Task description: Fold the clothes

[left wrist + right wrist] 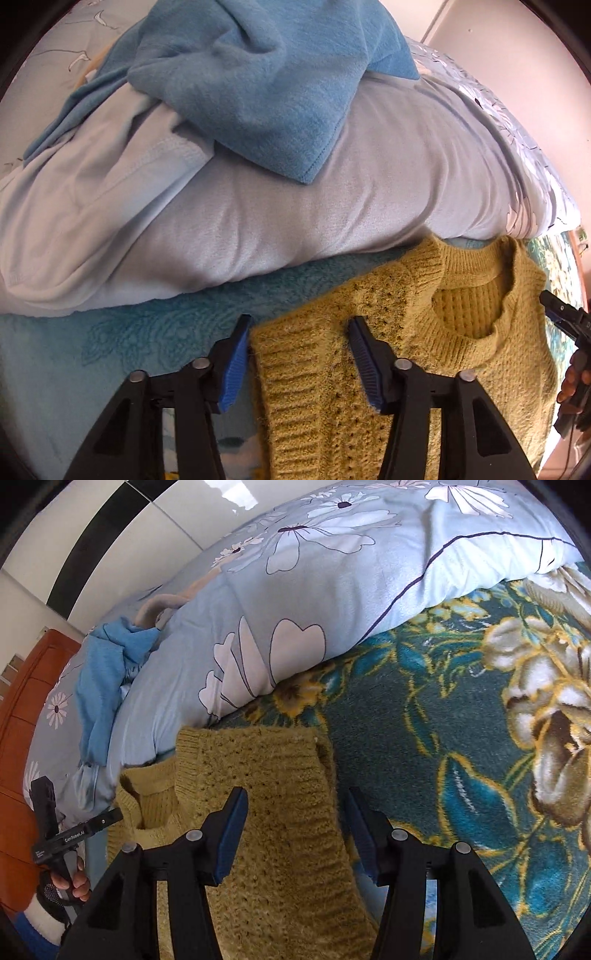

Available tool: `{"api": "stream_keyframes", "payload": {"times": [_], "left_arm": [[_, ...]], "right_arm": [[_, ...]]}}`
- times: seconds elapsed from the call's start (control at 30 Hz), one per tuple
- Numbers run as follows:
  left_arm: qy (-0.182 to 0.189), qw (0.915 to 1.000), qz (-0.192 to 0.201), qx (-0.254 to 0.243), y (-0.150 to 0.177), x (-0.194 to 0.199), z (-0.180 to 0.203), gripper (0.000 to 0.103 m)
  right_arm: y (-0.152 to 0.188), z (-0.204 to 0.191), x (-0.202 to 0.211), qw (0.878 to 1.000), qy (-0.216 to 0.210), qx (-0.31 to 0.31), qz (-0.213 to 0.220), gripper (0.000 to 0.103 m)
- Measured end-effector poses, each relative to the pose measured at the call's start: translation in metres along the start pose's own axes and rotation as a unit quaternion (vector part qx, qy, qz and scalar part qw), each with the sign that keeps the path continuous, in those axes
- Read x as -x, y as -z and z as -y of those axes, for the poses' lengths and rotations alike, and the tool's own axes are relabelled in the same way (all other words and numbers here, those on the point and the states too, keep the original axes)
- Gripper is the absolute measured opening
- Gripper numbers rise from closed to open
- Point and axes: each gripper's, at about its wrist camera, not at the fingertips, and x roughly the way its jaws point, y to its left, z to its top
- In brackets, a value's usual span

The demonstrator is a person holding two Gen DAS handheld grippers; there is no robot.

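A mustard-yellow knitted sweater (424, 343) lies flat on the teal floral blanket (155, 332), neck opening up toward the pillows. Its sleeve is folded over the body in the right wrist view (266, 812). My left gripper (299, 332) is open, its jaws straddling the sweater's left edge just above the knit. My right gripper (295, 812) is open, its jaws straddling the folded sleeve's right edge. Neither holds fabric. The right gripper also shows at the right edge of the left wrist view (565, 317); the left gripper shows at the lower left of the right wrist view (62, 834).
A pale blue pillow (258, 221) lies behind the sweater, with a blue fleece garment (258, 81) heaped on it. A flowered light-blue duvet (314, 590) runs along the back. An orange-brown headboard (22, 720) stands at left. The teal blanket (461, 720) spreads to the right.
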Motion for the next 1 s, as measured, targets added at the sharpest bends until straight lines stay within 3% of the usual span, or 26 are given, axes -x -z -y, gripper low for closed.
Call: {"api": "stream_keyframes", "payload": {"times": [0.03,0.07,0.1,0.2,0.37,0.57,0.8,1.0], "left_arm": [[0.002,1.0000,0.001,0.000,0.000,0.000,-0.001,0.042],[0.008,1.0000,0.001,0.002,0.000,0.001,-0.002,0.036],[0.013,0.9999,0.002,0.004,0.000,0.001,-0.003,0.032],[0.023,0.9996,0.018,0.000,0.003,0.011,0.002,0.023],[0.060,0.9963,0.061,0.006,0.014,0.050,0.003,0.020],[0.125,0.9849,0.120,0.001,0.032,0.113,0.011,0.020],[0.182,0.9708,0.155,-0.018,0.055,0.176,0.035,0.020],[0.215,0.9654,0.144,-0.032,0.134,0.226,0.029,0.020]], "right_arm": [[0.000,-0.002,-0.001,1.000,-0.003,0.003,0.002,0.054],[0.000,-0.003,-0.002,1.000,-0.001,0.005,0.001,0.044],[0.000,-0.003,-0.004,1.000,0.008,0.002,-0.002,0.023],[0.001,0.000,-0.001,1.000,-0.007,-0.022,-0.009,0.013],[0.004,-0.019,0.035,0.999,-0.016,0.026,0.017,0.011],[0.018,-0.045,0.095,0.995,-0.012,0.076,0.059,0.011],[0.073,-0.051,0.168,0.993,-0.011,0.083,0.089,0.011],[0.143,-0.043,0.217,0.993,0.005,0.054,0.101,0.011]]}}
